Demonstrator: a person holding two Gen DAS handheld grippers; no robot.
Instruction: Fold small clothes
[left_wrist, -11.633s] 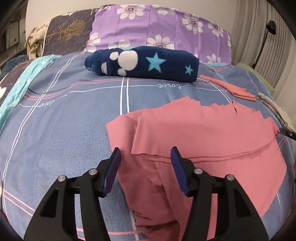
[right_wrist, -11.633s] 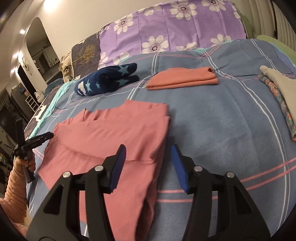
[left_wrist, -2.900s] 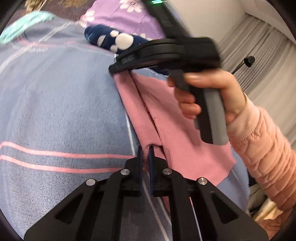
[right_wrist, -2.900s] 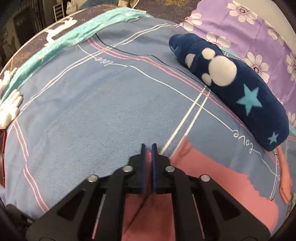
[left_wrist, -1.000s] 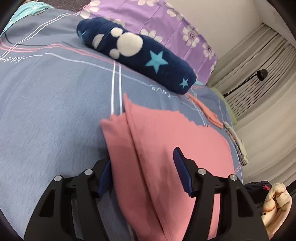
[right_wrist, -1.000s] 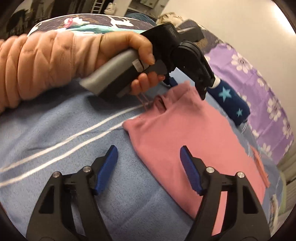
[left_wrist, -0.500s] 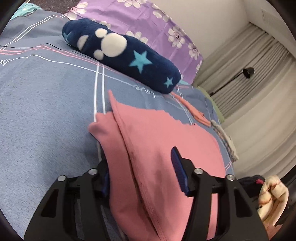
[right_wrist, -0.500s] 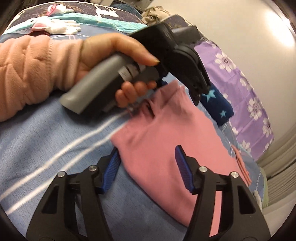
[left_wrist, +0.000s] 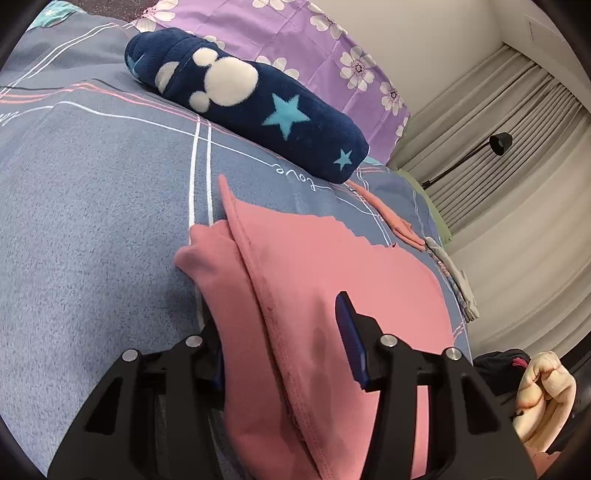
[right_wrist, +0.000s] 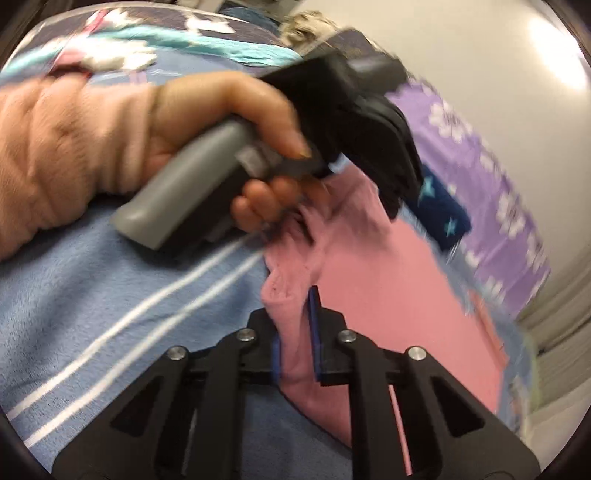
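Two sets of tongs are seen working on one pink garment (left_wrist: 332, 266), which lies partly folded on the blue-grey bed cover (left_wrist: 85, 229) in front of a rolled navy blanket (left_wrist: 255, 107) patterned with stars. The left tongs (left_wrist: 284, 350) are held apart, with a thick folded edge of the garment lying between the blue pads (left_wrist: 351, 347); the left pad is hidden under the cloth, so it cannot be told whether the fabric is pressed. The right tongs (right_wrist: 295, 347) are closing, and a bunched fold at the garment's near corner is pinched between their pads. In the right wrist view, which is blurred, the person's left hand (right_wrist: 236, 122) in a peach sleeve (right_wrist: 62, 155) is seen gripping the grey handle of the left tongs over the garment's far corner. A folded orange cloth (left_wrist: 391, 218) lies further back on the bed, beside the curtain (left_wrist: 517, 155).
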